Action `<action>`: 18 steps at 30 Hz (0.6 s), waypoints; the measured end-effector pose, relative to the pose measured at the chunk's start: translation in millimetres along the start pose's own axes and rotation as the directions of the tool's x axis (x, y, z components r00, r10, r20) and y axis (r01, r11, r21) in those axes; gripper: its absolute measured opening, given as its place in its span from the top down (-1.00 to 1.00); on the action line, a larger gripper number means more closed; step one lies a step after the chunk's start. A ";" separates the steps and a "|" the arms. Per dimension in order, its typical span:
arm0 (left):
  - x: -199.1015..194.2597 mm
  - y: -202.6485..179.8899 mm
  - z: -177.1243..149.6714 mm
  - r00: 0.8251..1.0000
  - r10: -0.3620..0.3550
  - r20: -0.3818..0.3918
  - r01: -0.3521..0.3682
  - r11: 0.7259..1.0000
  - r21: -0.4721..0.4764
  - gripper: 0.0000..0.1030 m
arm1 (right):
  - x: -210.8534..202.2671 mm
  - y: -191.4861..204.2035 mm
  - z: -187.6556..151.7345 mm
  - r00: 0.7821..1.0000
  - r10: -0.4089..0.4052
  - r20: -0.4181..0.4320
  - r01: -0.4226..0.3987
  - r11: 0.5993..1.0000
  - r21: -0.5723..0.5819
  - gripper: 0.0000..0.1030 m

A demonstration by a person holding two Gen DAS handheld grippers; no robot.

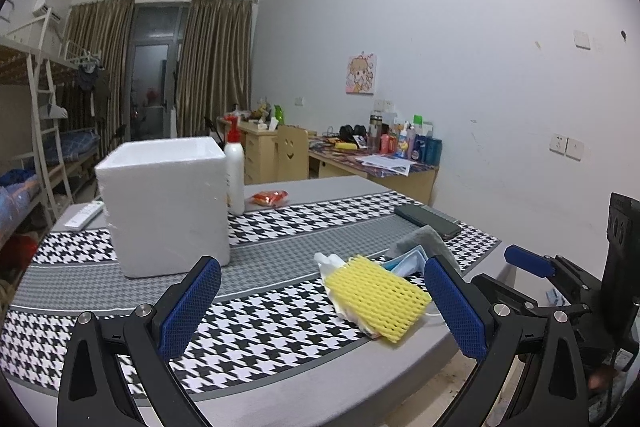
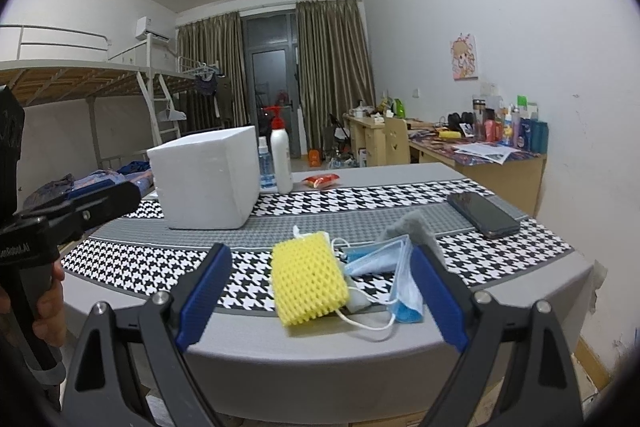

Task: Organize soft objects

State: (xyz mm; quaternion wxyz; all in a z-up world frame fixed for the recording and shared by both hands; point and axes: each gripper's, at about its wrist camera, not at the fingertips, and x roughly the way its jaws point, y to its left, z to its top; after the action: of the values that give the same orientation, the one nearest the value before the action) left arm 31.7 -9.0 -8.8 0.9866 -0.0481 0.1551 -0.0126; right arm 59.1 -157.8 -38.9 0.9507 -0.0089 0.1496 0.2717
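A yellow foam net sleeve (image 1: 376, 297) (image 2: 308, 277) lies near the table's front edge on a white wrapper (image 1: 330, 264). Blue face masks (image 2: 394, 269) (image 1: 406, 261) and a grey cloth (image 2: 416, 227) (image 1: 424, 241) lie just right of it. A white foam box (image 1: 164, 203) (image 2: 208, 179) stands further back on the left. My left gripper (image 1: 320, 311) is open and empty, above the front edge, left of the pile. My right gripper (image 2: 320, 295) is open and empty, its jaws either side of the yellow sleeve and masks, short of them. It also shows in the left wrist view (image 1: 532, 261).
A black phone (image 2: 482, 214) lies at the right on the houndstooth table mat (image 2: 400, 193). A white pump bottle (image 2: 281, 157), a small spray bottle (image 2: 266, 169) and a red snack packet (image 2: 321, 180) stand behind the box. A remote (image 1: 84, 215) lies far left.
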 end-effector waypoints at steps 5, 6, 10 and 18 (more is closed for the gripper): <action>18.2 -2.1 -2.8 0.999 -0.021 -0.043 0.020 1.000 -0.006 -0.98 | 8.7 -9.7 -0.4 1.000 -0.022 -0.017 0.023 1.000 0.012 -0.81; 21.9 -2.9 -3.8 0.998 -0.023 -0.053 0.023 1.000 -0.008 -0.98 | 11.9 -11.9 -0.6 0.999 -0.030 -0.025 0.031 0.999 0.014 -0.81; 37.7 -5.8 -6.4 0.994 -0.038 -0.098 0.037 0.999 -0.016 -0.98 | 22.3 -21.2 -0.9 0.998 -0.049 -0.050 0.050 0.998 0.025 -0.81; 65.8 -11.8 -11.4 0.983 -0.063 -0.172 0.058 0.998 -0.034 -0.98 | 39.7 -39.0 -3.2 0.993 -0.076 -0.093 0.081 0.996 0.047 -0.81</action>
State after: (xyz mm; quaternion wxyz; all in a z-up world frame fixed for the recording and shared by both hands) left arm 90.6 -24.4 -38.5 0.9678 -0.0658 0.2387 -0.0445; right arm 110.5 -170.9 -56.0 0.9528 -0.0031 0.1989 0.2295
